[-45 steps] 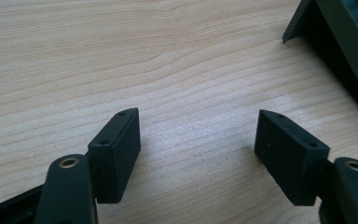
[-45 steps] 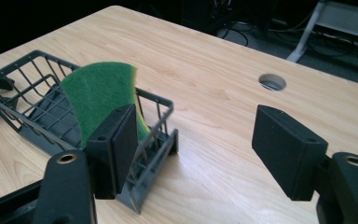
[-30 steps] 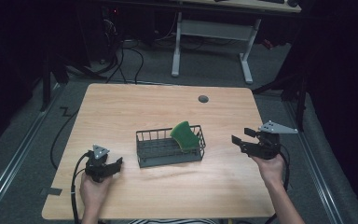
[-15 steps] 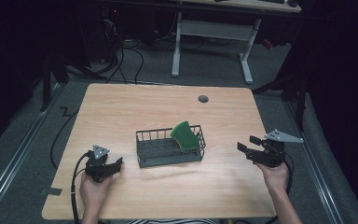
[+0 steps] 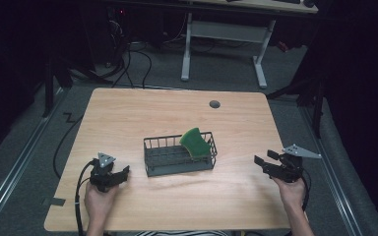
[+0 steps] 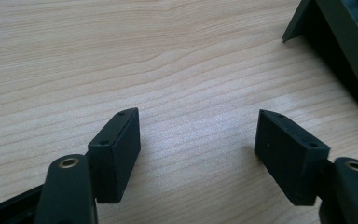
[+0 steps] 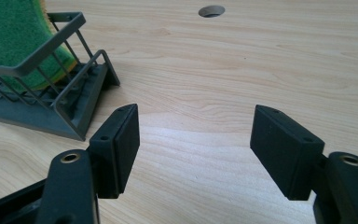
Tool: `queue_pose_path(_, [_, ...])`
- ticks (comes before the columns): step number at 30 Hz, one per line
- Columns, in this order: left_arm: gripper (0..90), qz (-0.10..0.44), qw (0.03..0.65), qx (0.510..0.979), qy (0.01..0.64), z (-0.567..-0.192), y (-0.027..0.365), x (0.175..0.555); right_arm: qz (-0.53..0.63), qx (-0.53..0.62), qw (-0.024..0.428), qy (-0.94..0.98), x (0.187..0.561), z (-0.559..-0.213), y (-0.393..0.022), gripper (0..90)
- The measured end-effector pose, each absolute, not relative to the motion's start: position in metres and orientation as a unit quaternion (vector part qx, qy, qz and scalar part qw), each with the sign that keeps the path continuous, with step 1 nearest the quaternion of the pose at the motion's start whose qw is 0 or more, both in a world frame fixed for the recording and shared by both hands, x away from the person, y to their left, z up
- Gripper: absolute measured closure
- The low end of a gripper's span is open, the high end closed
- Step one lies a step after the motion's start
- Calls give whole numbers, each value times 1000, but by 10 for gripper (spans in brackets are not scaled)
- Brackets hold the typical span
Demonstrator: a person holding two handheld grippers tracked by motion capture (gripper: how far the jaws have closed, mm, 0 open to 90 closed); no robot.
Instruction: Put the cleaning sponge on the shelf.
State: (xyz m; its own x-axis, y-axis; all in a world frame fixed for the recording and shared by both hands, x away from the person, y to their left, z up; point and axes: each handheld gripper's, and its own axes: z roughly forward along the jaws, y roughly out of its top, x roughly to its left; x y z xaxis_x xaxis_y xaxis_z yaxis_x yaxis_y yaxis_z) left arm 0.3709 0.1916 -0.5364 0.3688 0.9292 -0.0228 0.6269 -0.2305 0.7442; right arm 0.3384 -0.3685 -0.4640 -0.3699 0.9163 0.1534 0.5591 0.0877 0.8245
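Green sponge (image 5: 196, 142) leans upright in right end of wire basket (image 5: 177, 158), mid-table (image 5: 152, 113). Left gripper (image 5: 119, 175) and right gripper (image 5: 263, 163) flank the basket, apart from it, both wide open, empty.

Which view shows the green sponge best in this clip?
The high view: the whole sponge shows, leaning at the right end of the wire basket. The right gripper view crops the sponge at its top-left corner behind the basket bars. The left gripper view catches a basket corner.
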Motion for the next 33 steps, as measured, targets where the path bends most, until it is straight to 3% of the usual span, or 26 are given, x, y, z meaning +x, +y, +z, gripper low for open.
queue_pose_path(33, [315,222,343,753,517,-537,191,371,364,537,217,729,345,-520,-360,329])
